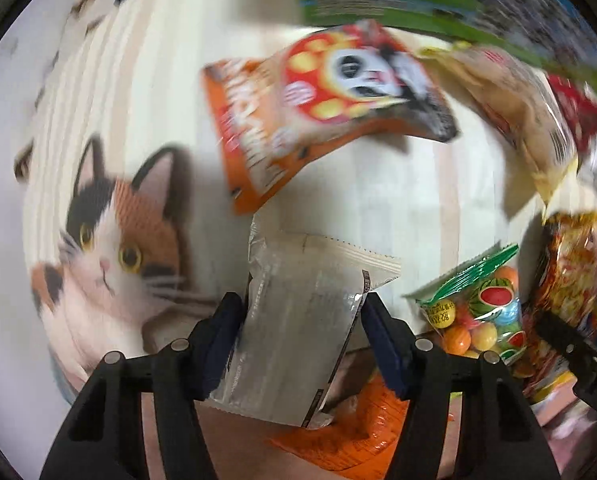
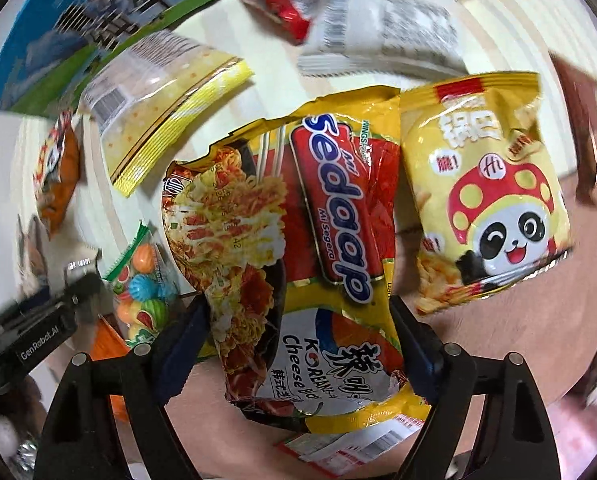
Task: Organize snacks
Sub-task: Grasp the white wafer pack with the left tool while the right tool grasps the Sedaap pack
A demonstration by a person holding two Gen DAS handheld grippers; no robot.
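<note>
My left gripper is shut on a silver-white snack packet and holds it above the cat-print mat. My right gripper is shut on a yellow and red Sedaap noodle packet. That noodle packet shows at the right of the left wrist view, with the right gripper's body below it. A fruit-candy bag lies between the two grippers. An orange panda snack bag lies ahead on the striped mat. A yellow panda bag lies right of the noodle packet.
A clear and yellow bag, a red packet and a white barcoded packet lie further ahead. A blue and green box stands at the back. An orange packet lies under the left gripper. Brown tabletop shows at the right.
</note>
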